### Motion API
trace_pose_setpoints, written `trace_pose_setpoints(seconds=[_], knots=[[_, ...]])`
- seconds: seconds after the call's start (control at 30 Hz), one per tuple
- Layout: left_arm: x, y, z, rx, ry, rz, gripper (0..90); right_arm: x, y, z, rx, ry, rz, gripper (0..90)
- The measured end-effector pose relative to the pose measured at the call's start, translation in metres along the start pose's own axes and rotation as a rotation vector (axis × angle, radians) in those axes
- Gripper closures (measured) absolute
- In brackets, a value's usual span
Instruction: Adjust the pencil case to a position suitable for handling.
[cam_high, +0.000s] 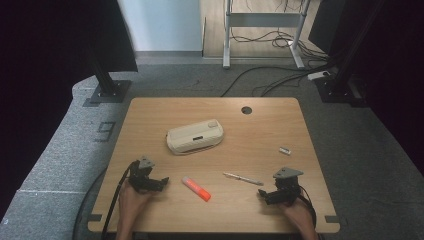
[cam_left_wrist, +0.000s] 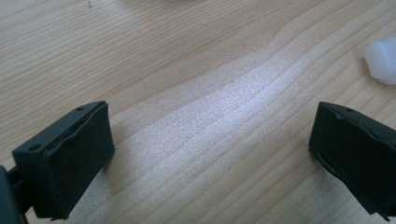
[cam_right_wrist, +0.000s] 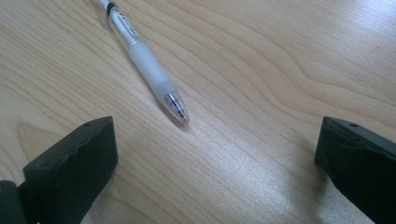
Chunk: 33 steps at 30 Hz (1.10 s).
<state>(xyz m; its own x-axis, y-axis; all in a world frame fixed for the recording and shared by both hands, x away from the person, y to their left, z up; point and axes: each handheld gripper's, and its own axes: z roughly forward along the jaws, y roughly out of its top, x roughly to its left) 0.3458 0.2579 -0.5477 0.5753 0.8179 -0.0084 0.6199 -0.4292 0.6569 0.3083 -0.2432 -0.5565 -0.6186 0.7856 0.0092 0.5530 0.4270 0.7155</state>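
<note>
Tool on the right rests released on the tabletop, its jaws spread wide with the pen just ahead at 11 o'clock, tip toward it. A clean pickup likely means sliding forward until the jaws straddle the barrel squarely. Left tool is likewise released, the orange marker just beside it at 3 o'clock. Pencil case and small cap lie well apart, blocking nothing.

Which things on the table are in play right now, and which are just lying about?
In play:
left gripper, open, beside the orange highlighter
right gripper, open, facing the pen

Lying about:
cream pencil case
small grey cap
</note>
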Motion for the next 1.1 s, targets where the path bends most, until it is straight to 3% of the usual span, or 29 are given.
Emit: trace_pose_setpoints(seconds=[0.6,1.1], knots=[[-0.0041,0.0022,0.0020,-0.002,0.033,-0.040,0.0,0.0001,0.0011,0.0010,-0.001,-0.006,0.008,0.0],[-0.0050,0.0068,-0.0026,-0.011,0.006,-0.016,2.5,0.0003,0.0013,0.0014,-0.001,-0.008,0.011,0.0]])
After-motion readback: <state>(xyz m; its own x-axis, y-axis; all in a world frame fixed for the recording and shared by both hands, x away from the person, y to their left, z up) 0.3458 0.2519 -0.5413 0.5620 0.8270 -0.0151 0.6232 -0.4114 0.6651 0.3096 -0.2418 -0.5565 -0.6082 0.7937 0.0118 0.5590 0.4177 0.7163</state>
